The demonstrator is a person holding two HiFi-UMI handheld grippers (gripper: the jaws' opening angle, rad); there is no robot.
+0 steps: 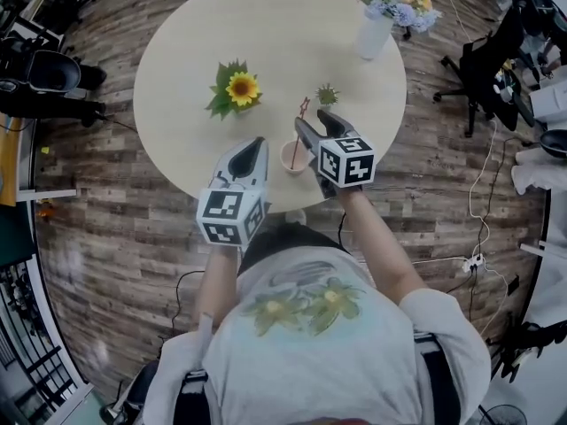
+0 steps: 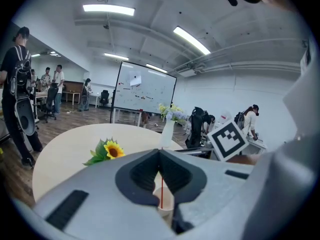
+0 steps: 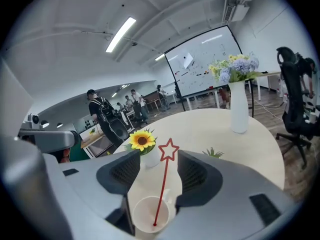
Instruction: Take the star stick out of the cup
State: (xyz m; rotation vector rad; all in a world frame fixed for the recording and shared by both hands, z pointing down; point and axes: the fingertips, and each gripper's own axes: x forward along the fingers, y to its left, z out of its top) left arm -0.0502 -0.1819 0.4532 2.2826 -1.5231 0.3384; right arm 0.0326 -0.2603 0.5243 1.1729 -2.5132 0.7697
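star stick [image 3: 161, 189], thin red, in round cup [image 3: 142, 216], maybe paper; r gripper [image 3: 158, 160] jaws apart, l gripper [image 2: 160, 151] jaws together.

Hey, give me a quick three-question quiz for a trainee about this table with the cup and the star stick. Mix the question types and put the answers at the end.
1. True or false: the star stick stands in the cup.
2. The right tool has its jaws: A) clamped on the stick; B) apart, with the stick showing between them; C) shut on nothing.
3. Fill in: the left tool has its jaws ____.
Key: 1 true; 2 B; 3 together.
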